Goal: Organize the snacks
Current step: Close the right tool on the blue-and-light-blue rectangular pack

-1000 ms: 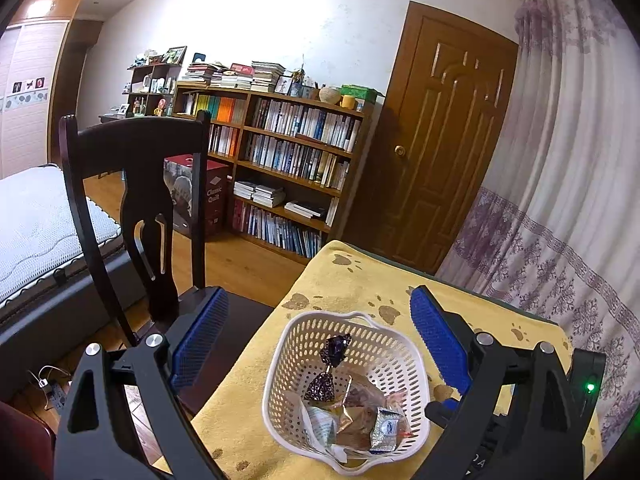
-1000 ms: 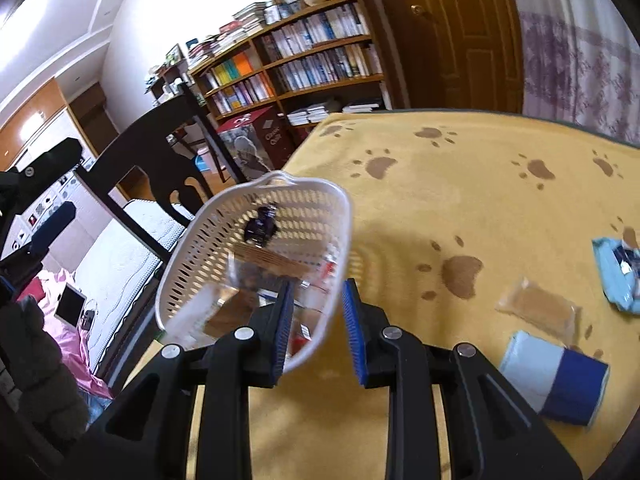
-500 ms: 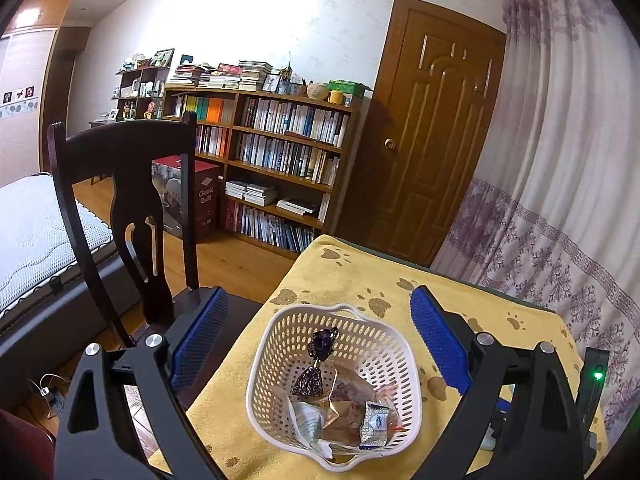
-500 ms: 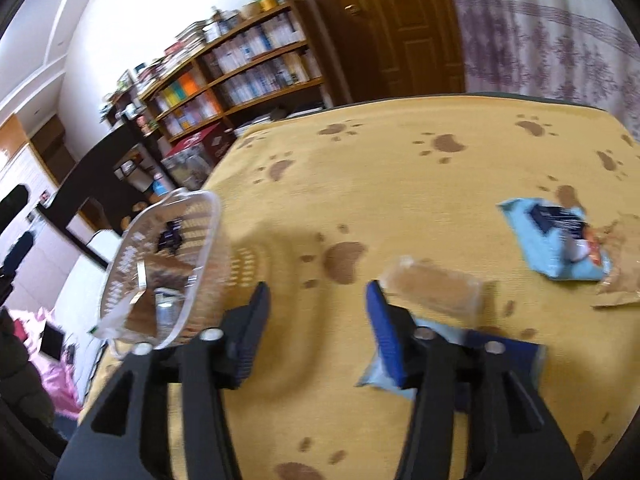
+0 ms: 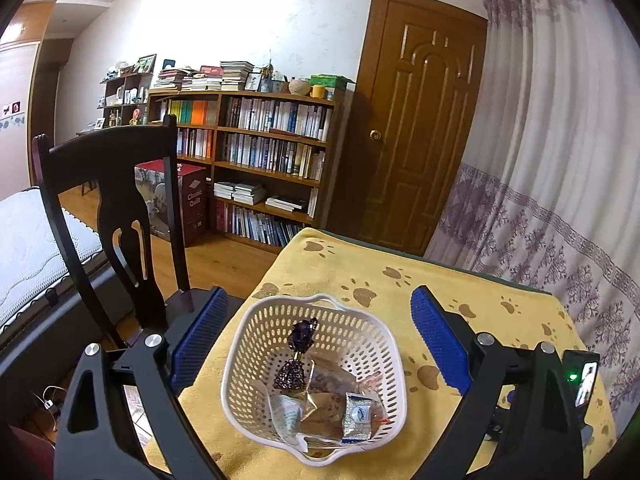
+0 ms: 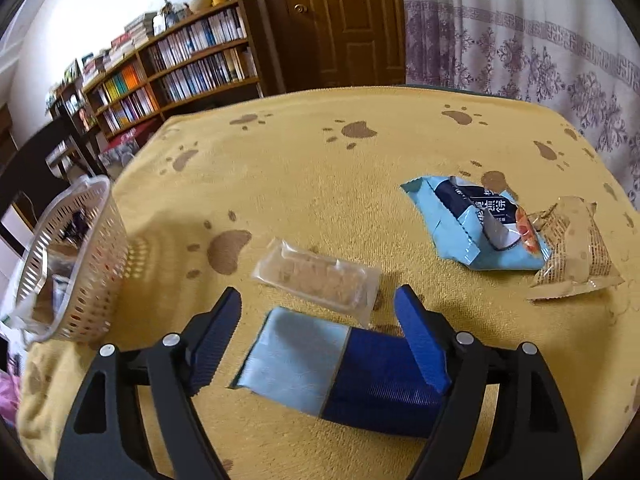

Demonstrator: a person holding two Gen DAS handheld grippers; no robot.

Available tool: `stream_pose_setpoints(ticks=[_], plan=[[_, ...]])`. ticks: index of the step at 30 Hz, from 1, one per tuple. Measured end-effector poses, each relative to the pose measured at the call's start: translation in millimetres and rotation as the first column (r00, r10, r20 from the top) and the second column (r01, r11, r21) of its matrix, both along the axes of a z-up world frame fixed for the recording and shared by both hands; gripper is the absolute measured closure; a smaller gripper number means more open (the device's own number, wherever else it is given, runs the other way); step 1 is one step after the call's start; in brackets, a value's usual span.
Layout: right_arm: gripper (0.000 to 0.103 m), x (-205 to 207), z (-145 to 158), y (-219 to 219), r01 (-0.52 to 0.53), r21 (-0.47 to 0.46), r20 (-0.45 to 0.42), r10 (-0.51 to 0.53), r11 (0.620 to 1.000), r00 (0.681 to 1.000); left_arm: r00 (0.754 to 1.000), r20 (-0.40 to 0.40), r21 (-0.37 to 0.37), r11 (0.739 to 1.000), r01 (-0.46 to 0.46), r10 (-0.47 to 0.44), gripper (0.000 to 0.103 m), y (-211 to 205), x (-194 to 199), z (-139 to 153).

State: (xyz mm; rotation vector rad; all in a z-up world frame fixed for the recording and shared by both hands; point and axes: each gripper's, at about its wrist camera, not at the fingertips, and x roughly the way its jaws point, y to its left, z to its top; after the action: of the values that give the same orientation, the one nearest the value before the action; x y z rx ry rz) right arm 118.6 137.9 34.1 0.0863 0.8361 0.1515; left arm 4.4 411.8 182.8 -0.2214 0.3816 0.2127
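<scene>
The left gripper [image 5: 318,330] hangs spread wide above a white basket [image 5: 390,354] on the yellow tablecloth [image 5: 340,272]. Inside lie a purple-wrapped candy [image 5: 298,354] and perhaps 3 other packets [image 5: 340,410], overlapping.

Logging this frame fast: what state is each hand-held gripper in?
Left hand-held gripper: open, holding nothing, above the basket.
Right hand-held gripper: open, empty, over the blue packet.
</scene>
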Motion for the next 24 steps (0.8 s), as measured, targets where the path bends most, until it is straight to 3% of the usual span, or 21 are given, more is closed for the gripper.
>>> stream_pose_setpoints(ticks=[5,13,24], plan=[[0.021,-1,-12,8,-0.019,-0.108,-0.007,0.018,0.994,1.000,1.000,-0.005,0.012,1.000,0.016,-0.016,0.009,-8,1,0],[0.018,-14,-14,-5,-0.054,-0.108,-0.013,0.053,0.993,0.999,0.999,-0.017,0.038,0.998,0.045,-0.044,0.009,-21,3,-2],[0.017,-55,-15,-60,-0.040,-0.060,-0.036,0.037,0.997,0.999,0.996,-0.035,0.074,0.994,0.082,-0.080,0.009,-40,7,-6]])
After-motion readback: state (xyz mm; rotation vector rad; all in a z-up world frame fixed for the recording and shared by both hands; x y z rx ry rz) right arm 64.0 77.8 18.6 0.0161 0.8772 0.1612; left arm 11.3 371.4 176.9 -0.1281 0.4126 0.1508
